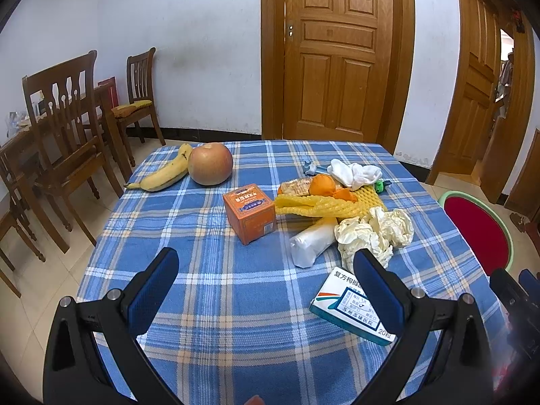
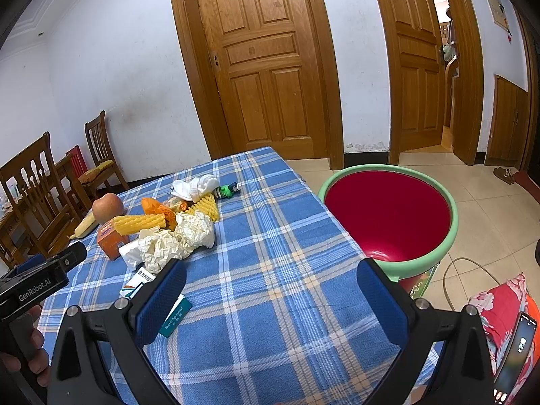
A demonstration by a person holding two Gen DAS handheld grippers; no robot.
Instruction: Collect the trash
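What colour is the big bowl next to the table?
The basin is red inside with a pale green rim and outside, clearest in the right wrist view.

Table (image 1: 236,303) covered in blue plaid cloth, banana (image 1: 165,172), apple (image 1: 210,164), orange box (image 1: 249,213), crumpled paper (image 1: 374,233), medicine box (image 1: 351,307) laid on it

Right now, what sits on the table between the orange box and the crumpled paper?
A white plastic roll lies between the orange box and the crumpled paper, clearest in the left wrist view.
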